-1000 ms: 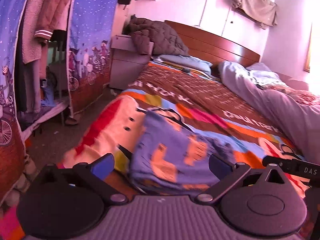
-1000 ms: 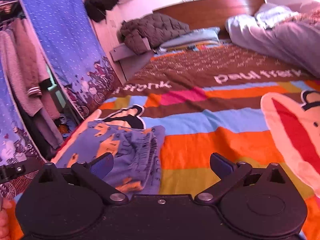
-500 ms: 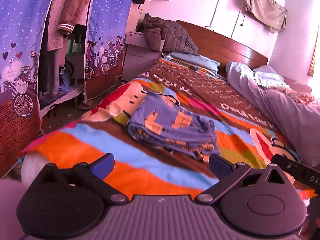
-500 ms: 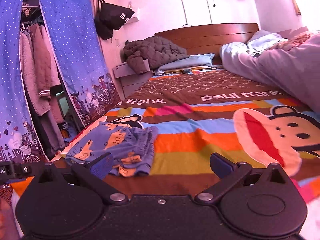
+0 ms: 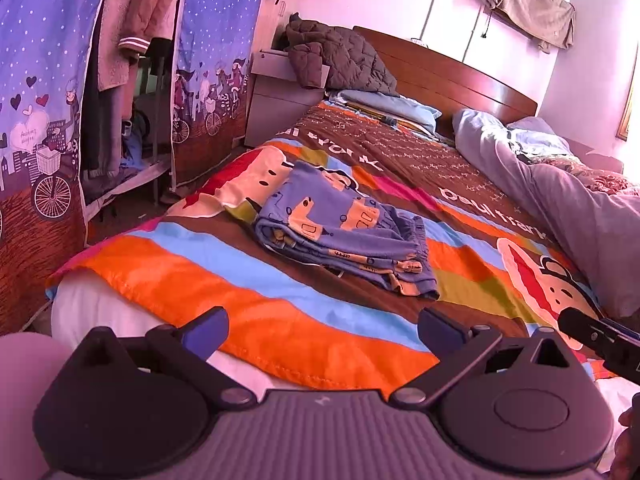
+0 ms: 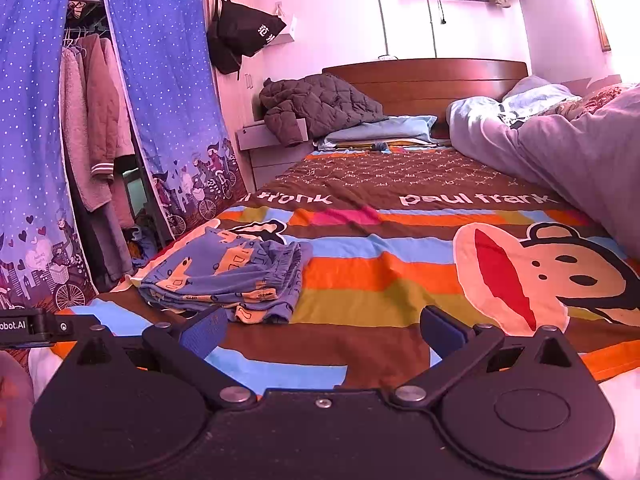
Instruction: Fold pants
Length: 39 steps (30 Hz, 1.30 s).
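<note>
While the pants (image 5: pixel 344 232) lie folded in a compact stack on the striped bedspread (image 5: pixel 224 276) near the bed's left edge | left hand-held gripper (image 5: pixel 320 328) spread wide, holding nothing, well short of the pants | right hand-held gripper (image 6: pixel 322 326) likewise wide apart, empty, pants (image 6: pixel 228 276) ahead to its left

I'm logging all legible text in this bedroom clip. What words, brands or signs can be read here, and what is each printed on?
"paul frank": white letters on the brown band of the bedspread, repeated further left, partly cut off.
"obot.AI": on the left gripper's body at the right view's left edge, start cut off.
White characters on the black bag: too small to read.
Small white print on the curtain's heart: blurred.
</note>
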### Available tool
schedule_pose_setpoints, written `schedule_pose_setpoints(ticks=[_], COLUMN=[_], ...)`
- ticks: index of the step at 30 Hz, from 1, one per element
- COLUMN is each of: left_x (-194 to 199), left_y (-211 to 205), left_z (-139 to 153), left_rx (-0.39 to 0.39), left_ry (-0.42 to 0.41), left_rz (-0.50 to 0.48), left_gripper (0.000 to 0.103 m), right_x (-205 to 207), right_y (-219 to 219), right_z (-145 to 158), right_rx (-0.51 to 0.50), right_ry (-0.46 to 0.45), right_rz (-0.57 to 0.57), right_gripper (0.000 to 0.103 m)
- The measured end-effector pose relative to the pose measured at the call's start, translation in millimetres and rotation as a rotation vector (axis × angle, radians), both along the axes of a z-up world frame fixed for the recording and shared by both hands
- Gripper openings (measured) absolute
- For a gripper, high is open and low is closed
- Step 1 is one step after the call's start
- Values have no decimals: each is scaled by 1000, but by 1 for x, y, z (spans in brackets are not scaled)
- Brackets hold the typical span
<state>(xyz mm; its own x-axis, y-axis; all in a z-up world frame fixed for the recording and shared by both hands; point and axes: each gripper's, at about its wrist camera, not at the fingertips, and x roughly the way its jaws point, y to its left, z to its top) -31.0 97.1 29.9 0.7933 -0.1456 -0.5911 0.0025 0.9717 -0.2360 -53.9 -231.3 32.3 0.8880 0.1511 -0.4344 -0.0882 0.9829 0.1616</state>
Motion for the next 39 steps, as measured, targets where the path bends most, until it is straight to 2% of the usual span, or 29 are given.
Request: schedule_pose_setpoints(ticks=[12, 24, 28, 39], left_x=[2, 2, 2, 5], left_y=[0, 0, -3, 1], left_z=[-3, -1, 0, -1], left_rx=[-20, -28, 1, -21], left_ry=[2, -8, -8, -22], left_rz=[13, 19, 37, 39], left_gripper=[103, 103, 103, 103], right_x=[-4, -5, -5, -3], right_y=[9, 13, 13, 13], right_z=[5, 5, 6, 9], right_rx=[-23, -31, -37, -29], right_ry=[-36, -39, -45, -36], right_rz=[6, 14, 22, 48], right_gripper=[102, 102, 102, 102])
